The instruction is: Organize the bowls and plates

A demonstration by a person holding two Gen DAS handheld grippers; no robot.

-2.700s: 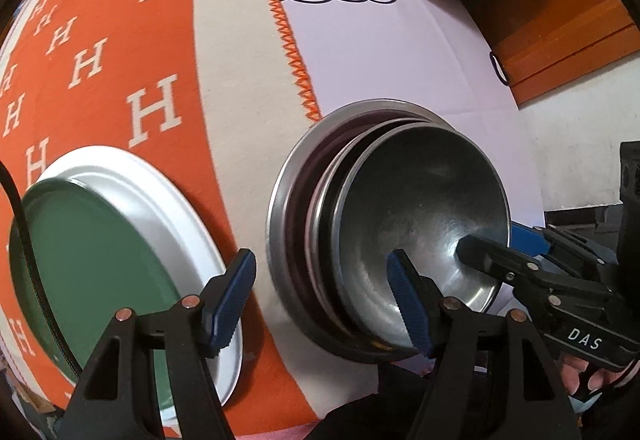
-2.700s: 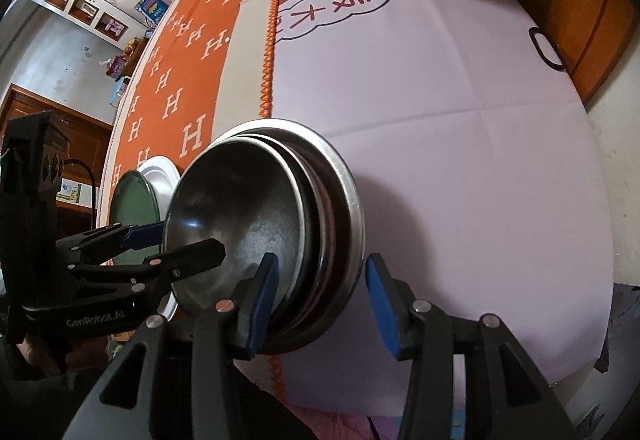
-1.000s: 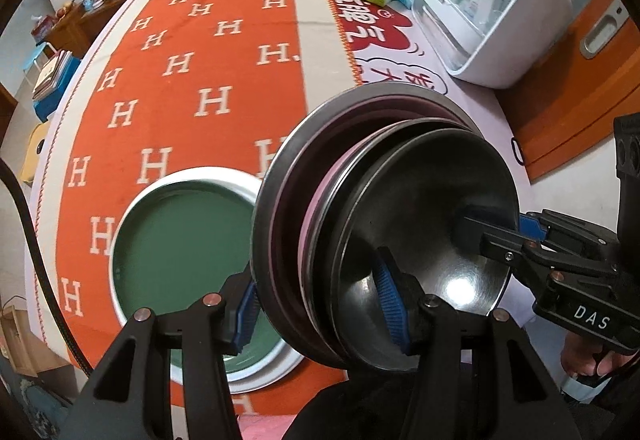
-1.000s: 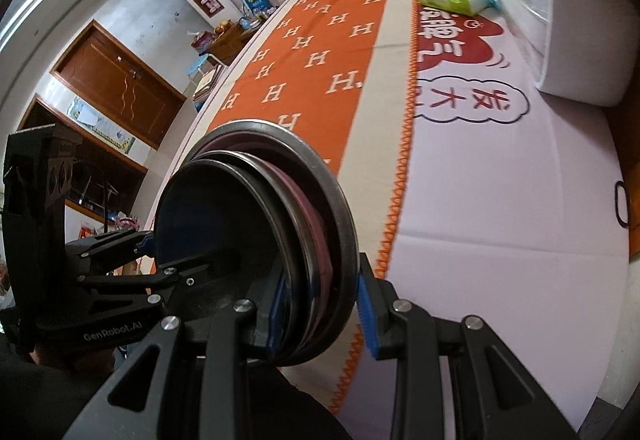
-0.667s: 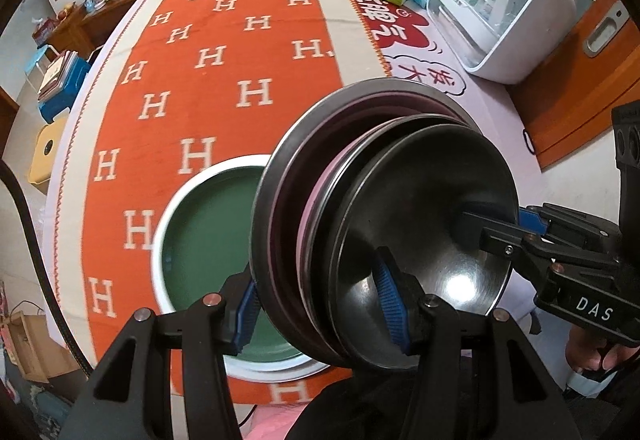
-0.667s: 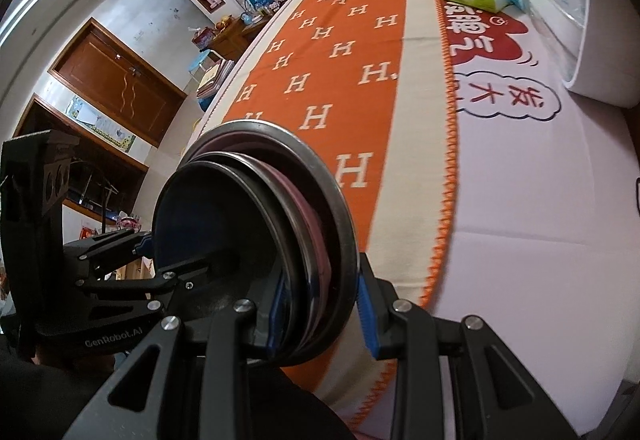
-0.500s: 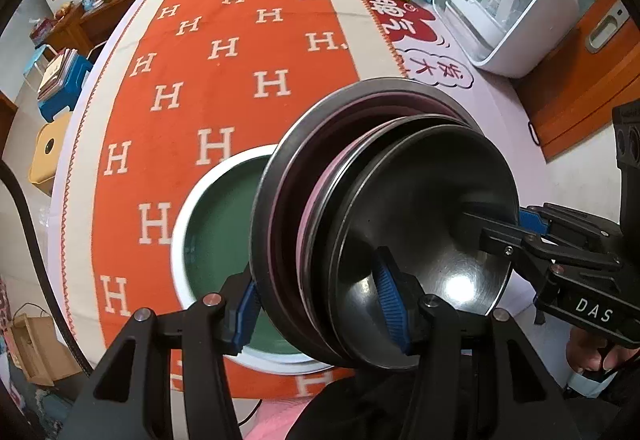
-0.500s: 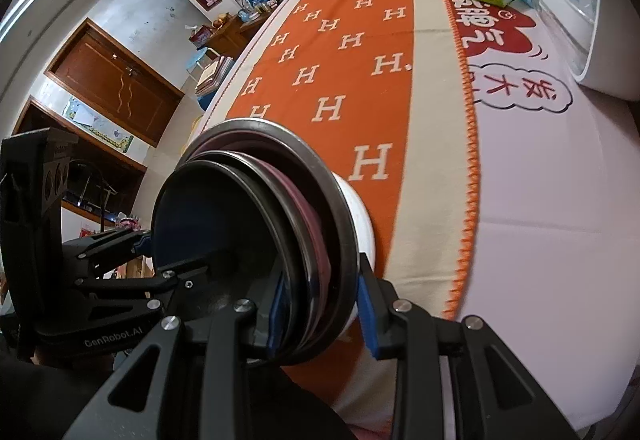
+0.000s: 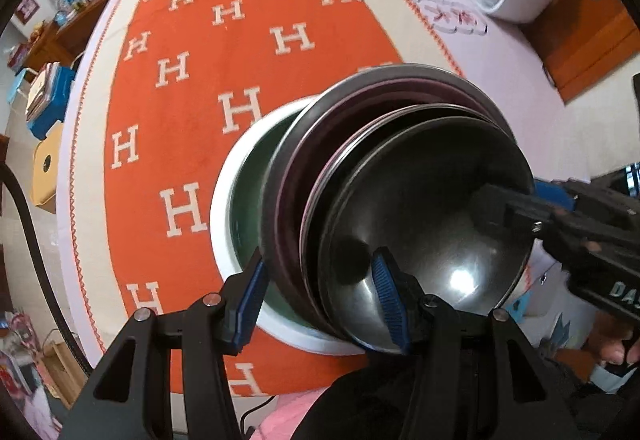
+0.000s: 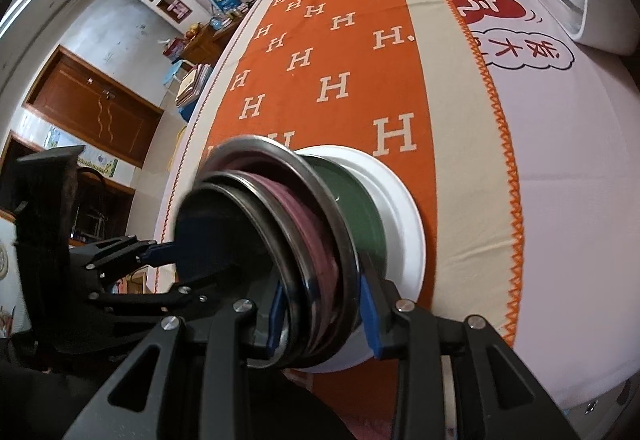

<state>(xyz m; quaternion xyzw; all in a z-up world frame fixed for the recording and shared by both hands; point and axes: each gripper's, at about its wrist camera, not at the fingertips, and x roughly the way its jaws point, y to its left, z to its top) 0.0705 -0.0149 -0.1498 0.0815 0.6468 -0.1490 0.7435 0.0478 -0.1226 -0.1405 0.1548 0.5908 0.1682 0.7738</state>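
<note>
You hold nested stack of metal dishes (image 9: 400, 208) tilted over green plate (image 10: 356, 200) on orange cloth (image 9: 192, 52). Left gripper (image 9: 320, 300) clamped on stack rim; right gripper (image 10: 324, 314) spans opposite rim, jaws opening. Risk: right side drops early, nested dishes slide apart, clatter onto plate.

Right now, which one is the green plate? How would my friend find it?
Look at the orange cloth with white H letters that covers the table. Near its front edge lies the green plate, under the tilted stack of metal bowls. It is the only dish lying on the cloth, dark green inside with a wide white rim, while the others are shiny steel.
</note>
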